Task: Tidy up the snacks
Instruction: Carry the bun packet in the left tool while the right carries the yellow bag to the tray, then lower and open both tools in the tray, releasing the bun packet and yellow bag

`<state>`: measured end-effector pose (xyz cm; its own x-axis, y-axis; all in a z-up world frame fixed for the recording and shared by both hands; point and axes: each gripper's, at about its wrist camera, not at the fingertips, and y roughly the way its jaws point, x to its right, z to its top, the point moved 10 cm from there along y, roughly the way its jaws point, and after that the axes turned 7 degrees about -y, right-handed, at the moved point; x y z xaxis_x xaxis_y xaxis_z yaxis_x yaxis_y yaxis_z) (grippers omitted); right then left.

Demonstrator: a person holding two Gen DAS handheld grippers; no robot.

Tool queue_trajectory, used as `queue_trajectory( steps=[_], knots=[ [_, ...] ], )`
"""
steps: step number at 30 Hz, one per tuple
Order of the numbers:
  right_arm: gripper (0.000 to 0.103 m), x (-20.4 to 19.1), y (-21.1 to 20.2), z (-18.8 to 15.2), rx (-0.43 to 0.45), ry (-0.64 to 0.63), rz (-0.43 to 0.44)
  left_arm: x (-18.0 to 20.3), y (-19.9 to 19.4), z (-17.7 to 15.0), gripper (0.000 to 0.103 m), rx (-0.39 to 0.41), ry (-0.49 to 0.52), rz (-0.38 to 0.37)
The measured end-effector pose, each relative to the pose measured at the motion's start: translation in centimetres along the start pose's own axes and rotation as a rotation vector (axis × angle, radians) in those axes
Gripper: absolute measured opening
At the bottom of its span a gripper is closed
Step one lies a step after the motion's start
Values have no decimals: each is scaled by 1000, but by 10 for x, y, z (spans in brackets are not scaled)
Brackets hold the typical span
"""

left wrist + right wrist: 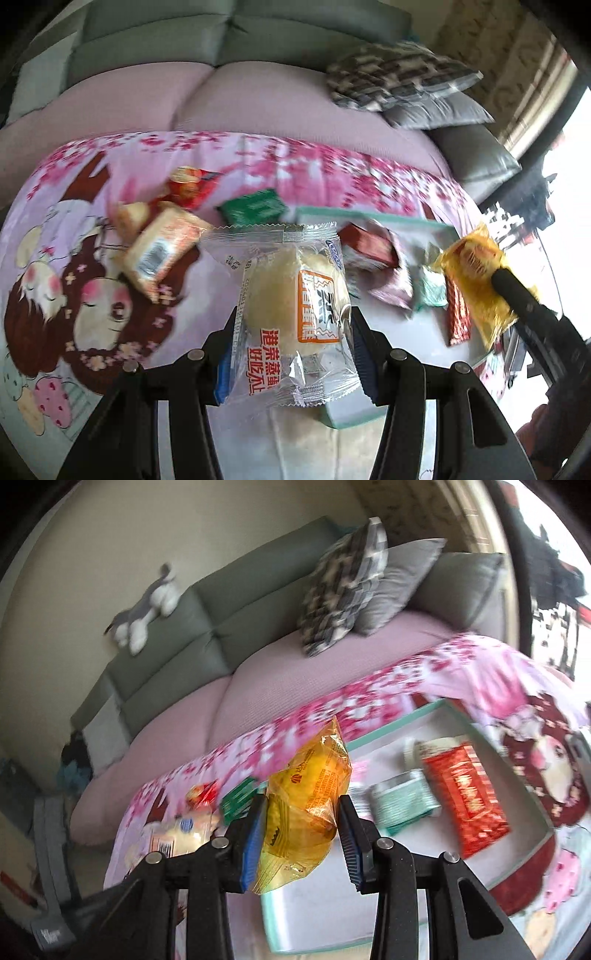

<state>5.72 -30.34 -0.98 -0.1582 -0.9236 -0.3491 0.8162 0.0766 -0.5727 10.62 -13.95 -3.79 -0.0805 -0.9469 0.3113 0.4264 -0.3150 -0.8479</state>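
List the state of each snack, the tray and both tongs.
Left tongs: shut on cake pack.
Cake pack: held, lifted.
Right tongs: shut on yellow pack.
Yellow pack: held over tray.
Tray: holds several snacks.
Red pack: lying in tray.
Green pack: on cloth, outside tray.

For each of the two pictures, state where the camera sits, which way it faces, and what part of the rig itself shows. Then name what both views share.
Left wrist: sits on the left gripper, facing down over the table toward the sofa; its fingers clamp a clear-wrapped bun.
Right wrist: sits on the right gripper, tilted toward the sofa; its fingers clamp a yellow packet.
Shared: yellow packet, teal-rimmed tray, checked cushion.
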Motion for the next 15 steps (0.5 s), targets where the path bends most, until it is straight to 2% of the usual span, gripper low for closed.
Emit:
queue_trajectory(
  steps=[7,15],
  knots=[
    [40,49,-21,6,34,83,-67,42,14,-23,55,-45,114,2],
    [40,67,-21,-1,8,107,-78,59,31,-38,55,-70,179,27]
  ],
)
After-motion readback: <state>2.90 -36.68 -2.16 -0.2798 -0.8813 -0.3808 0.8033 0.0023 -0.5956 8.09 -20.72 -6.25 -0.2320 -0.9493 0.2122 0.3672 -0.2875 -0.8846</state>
